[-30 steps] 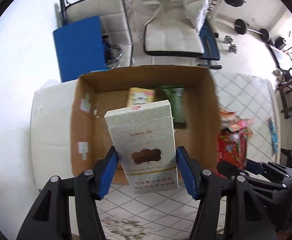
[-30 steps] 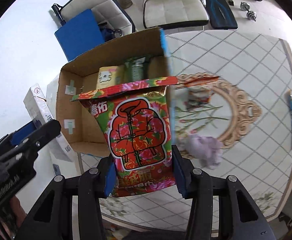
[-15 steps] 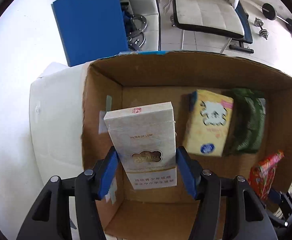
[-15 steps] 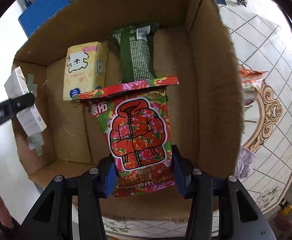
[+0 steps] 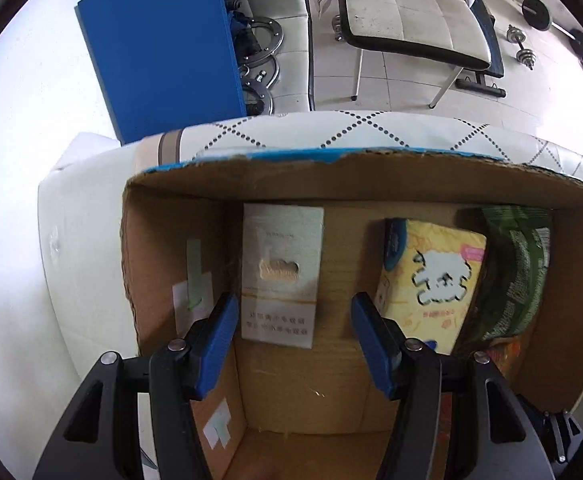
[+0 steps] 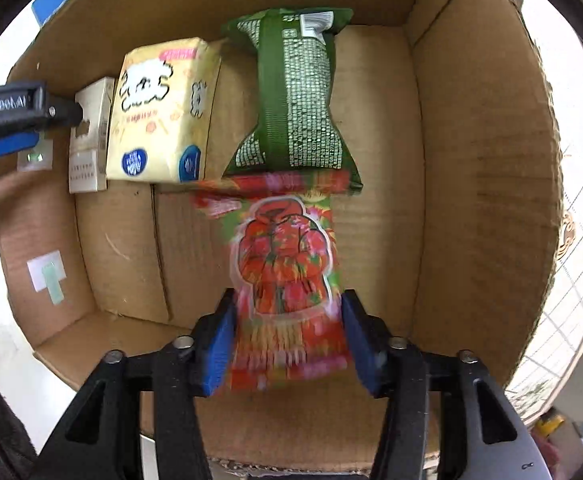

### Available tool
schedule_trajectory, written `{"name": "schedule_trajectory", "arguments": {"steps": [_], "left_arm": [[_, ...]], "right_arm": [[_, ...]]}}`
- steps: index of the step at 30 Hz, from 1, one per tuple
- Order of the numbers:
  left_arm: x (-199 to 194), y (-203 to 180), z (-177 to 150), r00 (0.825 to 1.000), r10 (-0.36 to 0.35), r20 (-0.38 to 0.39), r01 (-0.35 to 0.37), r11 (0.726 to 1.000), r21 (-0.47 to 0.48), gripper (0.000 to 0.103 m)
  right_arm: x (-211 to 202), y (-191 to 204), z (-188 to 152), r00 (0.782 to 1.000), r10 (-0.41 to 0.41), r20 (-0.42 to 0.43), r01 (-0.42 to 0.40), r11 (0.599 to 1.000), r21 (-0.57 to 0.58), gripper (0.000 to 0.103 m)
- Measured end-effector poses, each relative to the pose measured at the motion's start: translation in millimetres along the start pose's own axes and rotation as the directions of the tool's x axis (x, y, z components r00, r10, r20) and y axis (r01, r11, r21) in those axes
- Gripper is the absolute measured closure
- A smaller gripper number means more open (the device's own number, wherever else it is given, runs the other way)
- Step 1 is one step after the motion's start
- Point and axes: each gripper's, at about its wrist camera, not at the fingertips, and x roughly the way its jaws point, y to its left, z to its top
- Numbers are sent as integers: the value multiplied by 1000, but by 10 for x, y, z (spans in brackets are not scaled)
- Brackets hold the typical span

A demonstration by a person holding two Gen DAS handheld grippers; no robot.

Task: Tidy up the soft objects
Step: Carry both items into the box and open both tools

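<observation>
Two grippers hang over the cardboard box point(image 5: 163, 256). Left gripper point(image 5: 295, 344) is spread open above the white carton point(image 5: 281, 276) lying inside. Right gripper point(image 6: 289, 336) clamps the red snack bag point(image 6: 285, 276).

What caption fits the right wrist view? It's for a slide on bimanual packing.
Right gripper lowers a red snack bag into the box, below the green pack.
</observation>
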Motion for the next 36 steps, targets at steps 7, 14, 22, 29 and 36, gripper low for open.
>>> {"name": "schedule_trajectory", "arguments": {"steps": [7, 14, 22, 29, 36], "left_arm": [[-382, 33, -365, 993, -99, 71, 101, 994, -28, 11], [-823, 33, -942, 975, -63, 215, 70, 997, -29, 5], [-1142, 41, -1515, 949, -62, 310, 83, 995, -56, 5], [-1356, -35, -1923, 941, -41, 335, 64, 996, -58, 5], [-1583, -108, -2293, 926, -44, 375, 76, 995, -69, 5]], "right_arm": [[-261, -9, -157, 998, 7, 57, -7, 1000, -14, 16], [-585, -91, -424, 990, 11, 143, -8, 1000, -22, 10], [-950, -161, -787, 965, -26, 262, 40, 998, -51, 10], [-1278, -193, -1183, 944, -5, 329, 36, 995, -90, 10], [-1572, -240, -1611, 917, 20, 397, 36, 990, -135, 10]]}}
